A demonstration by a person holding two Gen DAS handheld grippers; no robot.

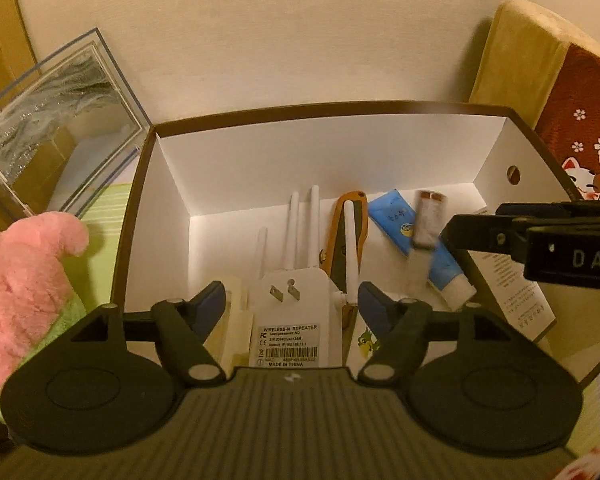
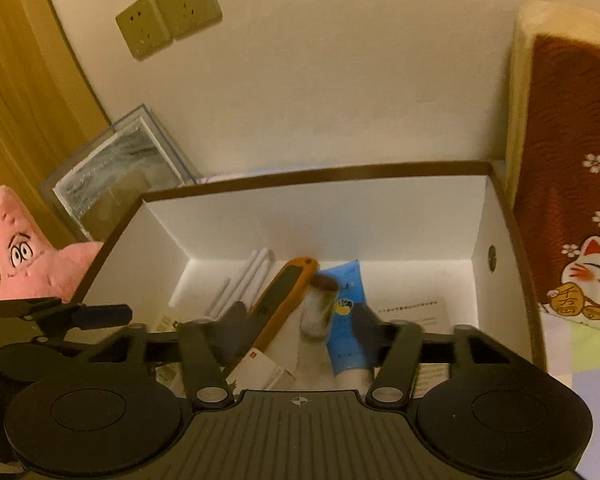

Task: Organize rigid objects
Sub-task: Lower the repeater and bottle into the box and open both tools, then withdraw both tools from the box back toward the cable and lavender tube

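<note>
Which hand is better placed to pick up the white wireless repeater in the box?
Left, probably. The left gripper hangs open with its fingers either side of the white plastic wireless repeater in the white cardboard box; the right gripper, also open, sits over the blue squeeze tube further right.

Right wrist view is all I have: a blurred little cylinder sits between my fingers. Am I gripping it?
Observer: No. The left wrist view shows the cylinder just off the right gripper, not between its fingers, over the blue tube.
Operator: Those white sticks?
Observer: Antennas of a white repeater, lying prongs-up in the box.
Operator: And the left gripper?
Observer: The left gripper is open, its fingers either side of the repeater.
</note>
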